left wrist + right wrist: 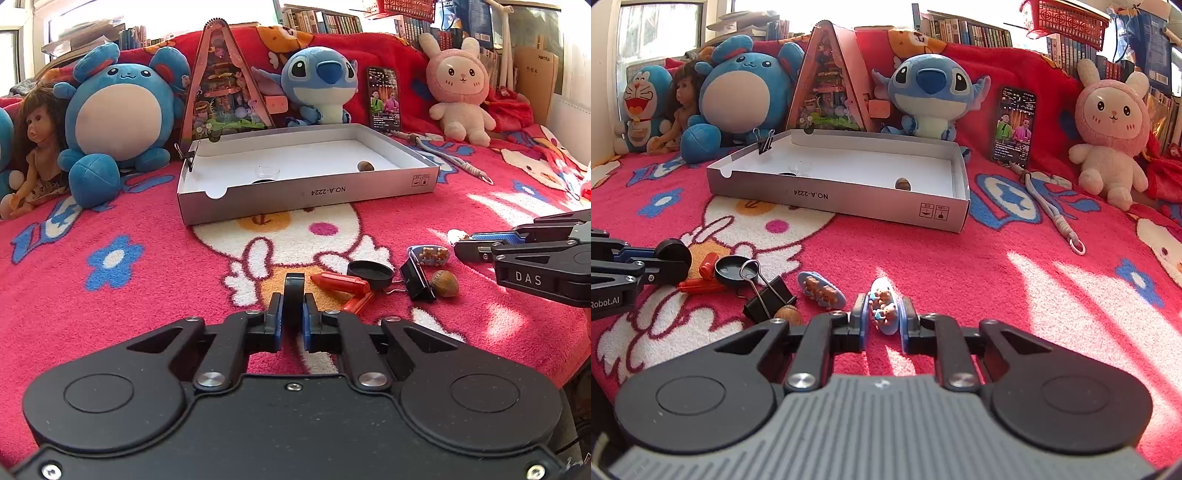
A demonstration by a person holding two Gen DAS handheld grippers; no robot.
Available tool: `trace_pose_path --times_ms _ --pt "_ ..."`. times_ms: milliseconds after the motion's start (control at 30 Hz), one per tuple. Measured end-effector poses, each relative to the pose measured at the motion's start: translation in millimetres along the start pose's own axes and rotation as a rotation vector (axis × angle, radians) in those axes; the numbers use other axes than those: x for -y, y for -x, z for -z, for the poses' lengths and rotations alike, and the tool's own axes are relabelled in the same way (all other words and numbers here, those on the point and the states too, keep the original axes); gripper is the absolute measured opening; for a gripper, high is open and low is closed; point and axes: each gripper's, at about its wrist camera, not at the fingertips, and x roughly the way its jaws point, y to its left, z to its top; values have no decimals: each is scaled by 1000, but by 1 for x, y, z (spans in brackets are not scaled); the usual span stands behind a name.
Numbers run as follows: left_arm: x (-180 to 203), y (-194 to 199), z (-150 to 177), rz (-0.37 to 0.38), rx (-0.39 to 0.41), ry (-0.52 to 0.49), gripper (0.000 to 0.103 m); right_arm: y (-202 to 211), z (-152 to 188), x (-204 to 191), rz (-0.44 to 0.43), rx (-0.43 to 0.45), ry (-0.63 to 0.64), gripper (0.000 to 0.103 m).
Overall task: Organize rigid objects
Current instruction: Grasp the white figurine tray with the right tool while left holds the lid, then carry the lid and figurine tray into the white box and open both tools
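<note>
**Both grippers loaded, box ahead**

We see the left gripper (293,325) clamped on a black round lid (294,295) held on edge. The right gripper (882,321) pinches a blue bear clip (884,306). A grey box (306,192) sits beyond on the red blanket (129,295); a nut (365,166) lies inside it. A binder clip (419,278) lies between the grippers.

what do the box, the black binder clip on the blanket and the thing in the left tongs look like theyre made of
Box: thin cardboard, matte white inside, grey printed outside, with folded walls and a cut notch.
Binder clip: black-coated body, probably metal, with shiny wire handles.
Black disc held edge-on in the left tongs, seen round at: smooth, slightly glossy, likely plastic; the same look as the black lid beside it.
</note>
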Motion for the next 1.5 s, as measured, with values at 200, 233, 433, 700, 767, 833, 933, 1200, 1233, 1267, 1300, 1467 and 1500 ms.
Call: trace_pose_path --times_ms 200,233,433,700,767,833,933,1200,1233,1267,1300,1467,1500 --pt "-13 -2 -7 56 -18 89 10 2 -5 4 -16 6 -25 21" --pt "-16 -2 -7 54 -16 104 14 2 -6 4 -18 6 -27 21" --pt "-17 7 -4 -59 36 55 42 3 -6 6 -4 4 -28 21" --pt "-7 1 6 -60 8 -1 45 2 -5 10 -1 -2 -35 29" --pt "-8 -3 7 -57 9 10 45 2 -4 9 -2 -2 -27 31" --pt "-9 -5 6 -54 14 17 43 1 -3 8 3 -8 -14 37" --pt "-11 -6 4 -48 11 35 31 -1 -1 5 1 -18 7 44" --pt "-16 -7 -15 -36 28 53 31 -4 -8 3 -1 -25 6 20" --pt "-17 -7 -19 -33 31 59 31 -4 -10 4 -8 -23 1 20" --pt "-20 -8 -25 -25 35 70 31 -4 -12 5 -13 -18 -4 20" --pt "-21 -9 -30 -18 39 77 31 -4 -16 6 -17 -11 -9 20" --pt "-32 -17 -69 2 80 96 31 -6 -42 17 -44 19 -59 20" --pt "-34 -20 -78 2 88 94 31 -9 -50 20 -51 21 -70 20"
